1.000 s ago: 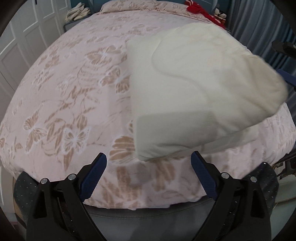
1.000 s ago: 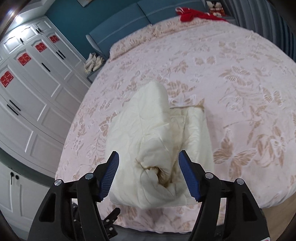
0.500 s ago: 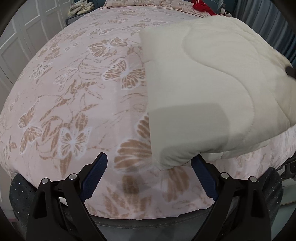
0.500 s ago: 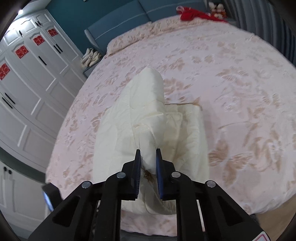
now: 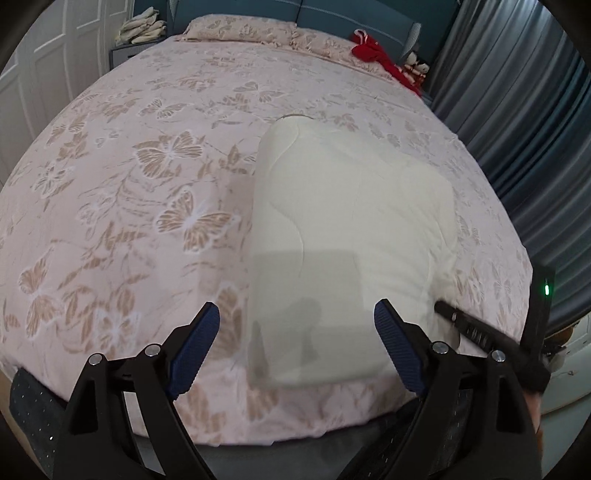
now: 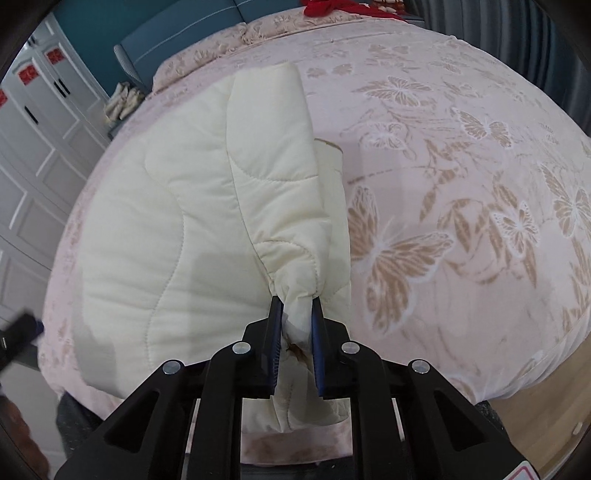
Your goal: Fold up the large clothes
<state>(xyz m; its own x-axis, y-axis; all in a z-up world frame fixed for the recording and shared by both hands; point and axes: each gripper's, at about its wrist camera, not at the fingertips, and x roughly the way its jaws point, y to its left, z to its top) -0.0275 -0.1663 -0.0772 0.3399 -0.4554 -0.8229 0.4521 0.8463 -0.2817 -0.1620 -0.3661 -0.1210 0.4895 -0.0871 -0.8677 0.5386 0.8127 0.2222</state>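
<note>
A cream quilted jacket (image 5: 351,229) lies partly folded on the pink butterfly bedspread (image 5: 147,184), near the bed's front edge. My left gripper (image 5: 297,343) is open and empty, hovering just above the jacket's near left corner. In the right wrist view the jacket (image 6: 192,221) fills the left half, with a sleeve (image 6: 273,177) folded lengthwise over it. My right gripper (image 6: 293,328) is shut on the sleeve's cuff end, pinching the bunched fabric between its blue pads. The right gripper also shows in the left wrist view (image 5: 480,332) at the jacket's right edge.
Pillows (image 5: 240,27) lie at the headboard, with a red garment (image 5: 380,59) at the far right corner. Grey curtains (image 5: 517,110) hang on the right. White wardrobe doors (image 6: 33,147) and a bedside stand with folded cloths (image 6: 122,103) are on the left.
My right gripper closed on the sleeve cuff and has drawn it toward the bed's front edge. The jacket, lifted before, now lies flat. My left gripper stayed open and moved right over the jacket.
</note>
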